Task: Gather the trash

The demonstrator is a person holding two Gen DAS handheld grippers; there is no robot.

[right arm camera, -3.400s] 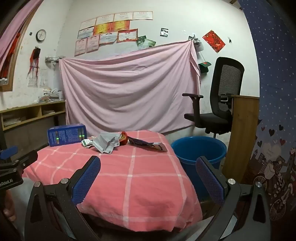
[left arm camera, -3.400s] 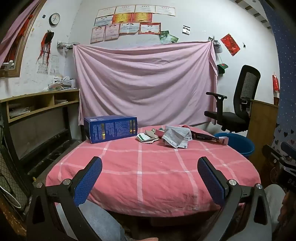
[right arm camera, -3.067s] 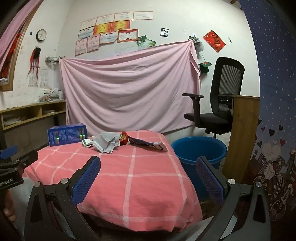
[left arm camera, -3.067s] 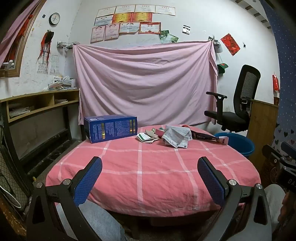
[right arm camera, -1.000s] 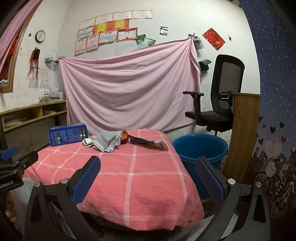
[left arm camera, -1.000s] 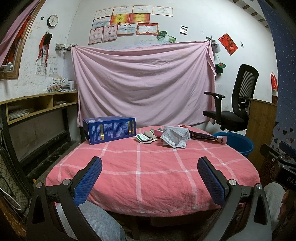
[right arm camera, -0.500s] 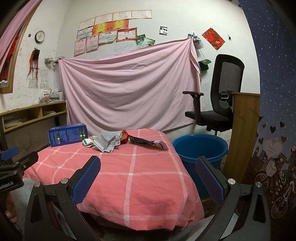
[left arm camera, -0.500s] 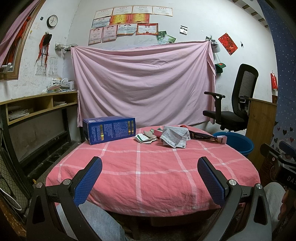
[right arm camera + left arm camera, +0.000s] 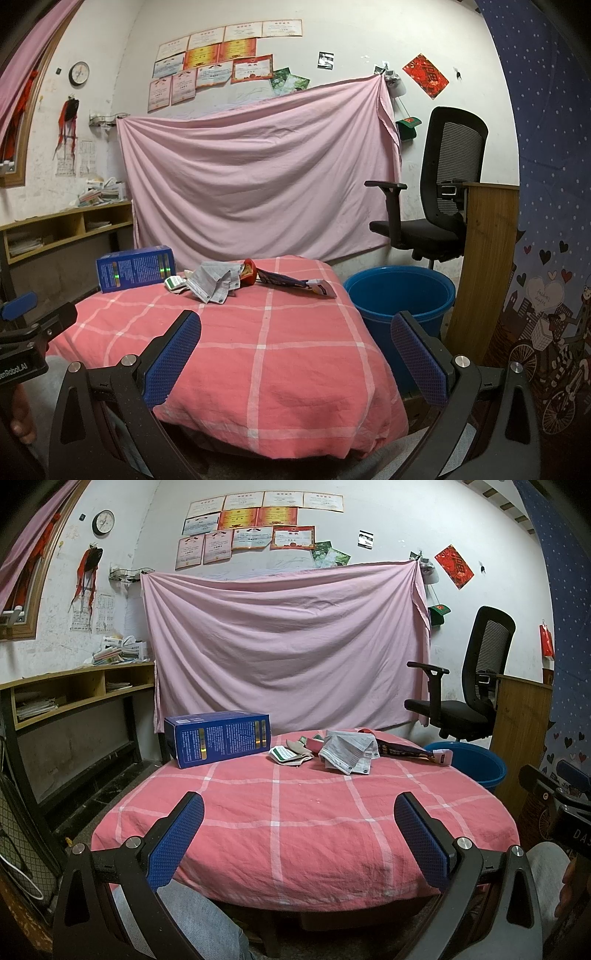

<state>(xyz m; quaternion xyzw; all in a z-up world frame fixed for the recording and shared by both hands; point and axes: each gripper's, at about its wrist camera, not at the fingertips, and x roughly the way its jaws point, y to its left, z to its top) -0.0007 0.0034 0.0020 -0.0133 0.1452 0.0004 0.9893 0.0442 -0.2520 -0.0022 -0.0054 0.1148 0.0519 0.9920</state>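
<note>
Little writing can be read: part of a white label, "enRobot.AI", shows on the left gripper's body at the left edge of the right wrist view, and the letters "DAS" show on the right gripper's body at the right edge of the left wrist view. The print on the blue box (image 9: 218,741) and on the certificates (image 9: 255,520) on the wall is too small to make out.

The trash lies in a loose cluster on the far part of the round table, on its pink checked cloth (image 9: 295,812): a crumpled grey printed paper (image 9: 347,755), a small green and white wrapper (image 9: 288,755) just left of it, and a long dark wrapper with a pink end (image 9: 413,753) reaching toward the right edge. The blue box stands at the far left, near the wrapper. A blue bucket (image 9: 400,295) sits on the floor just right of the table, with a black office chair (image 9: 439,206) behind it.

The left gripper (image 9: 298,834) is held level at the near edge of the table, its blue-padded fingers spread wide and holding nothing. The right gripper (image 9: 295,350) is held the same way, released and empty, well apart from the trash.
</note>
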